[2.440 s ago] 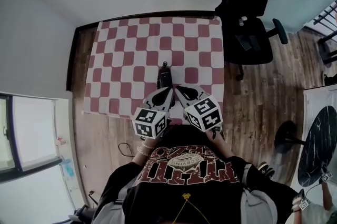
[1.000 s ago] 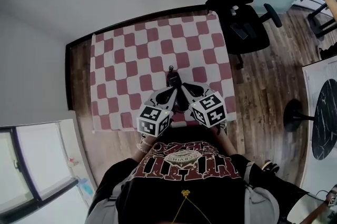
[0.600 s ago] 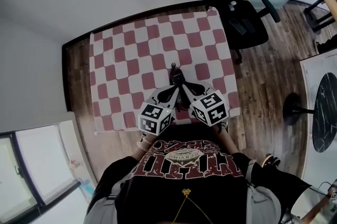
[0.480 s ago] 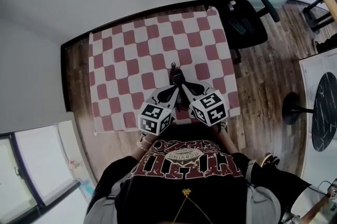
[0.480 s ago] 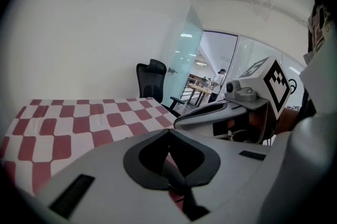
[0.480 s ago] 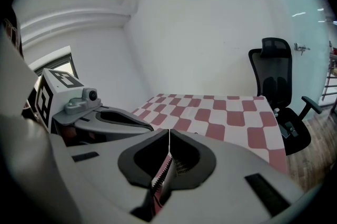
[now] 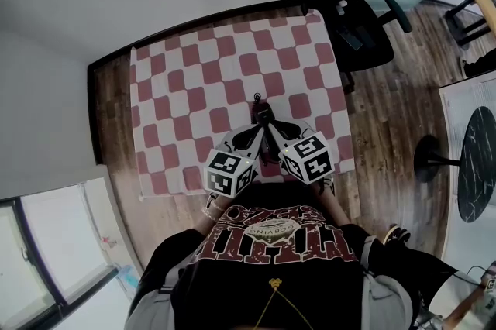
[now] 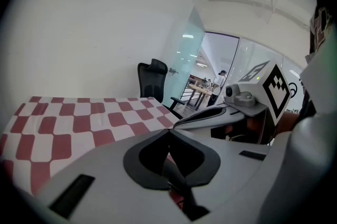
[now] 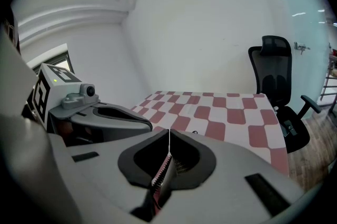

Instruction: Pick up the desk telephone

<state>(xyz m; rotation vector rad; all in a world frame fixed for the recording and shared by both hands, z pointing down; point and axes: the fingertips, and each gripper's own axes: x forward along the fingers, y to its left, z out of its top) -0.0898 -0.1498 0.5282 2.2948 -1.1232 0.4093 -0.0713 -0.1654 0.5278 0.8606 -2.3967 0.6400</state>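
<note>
Left claw (image 8: 169,131) and right claw (image 9: 169,131) are seen pressed together, empty, side by side. Nothing has been shifted lately: the desk telephone (image 7: 260,111) is left just beyond their tips on the checkered worktop (image 7: 178,88), so opening is likely needed first.

I see matt checked cloth on the tablecloth (image 7: 194,80), faintly glossy wood planks on the floor (image 7: 387,127), and smooth matt grey plastic on the right gripper (image 9: 168,133), its pads (image 9: 164,173) ribbed.

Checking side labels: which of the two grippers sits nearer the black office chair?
The right gripper: it is on the side of the pair toward the black office chair. The left gripper lies beyond it, farther from the chair.
</note>
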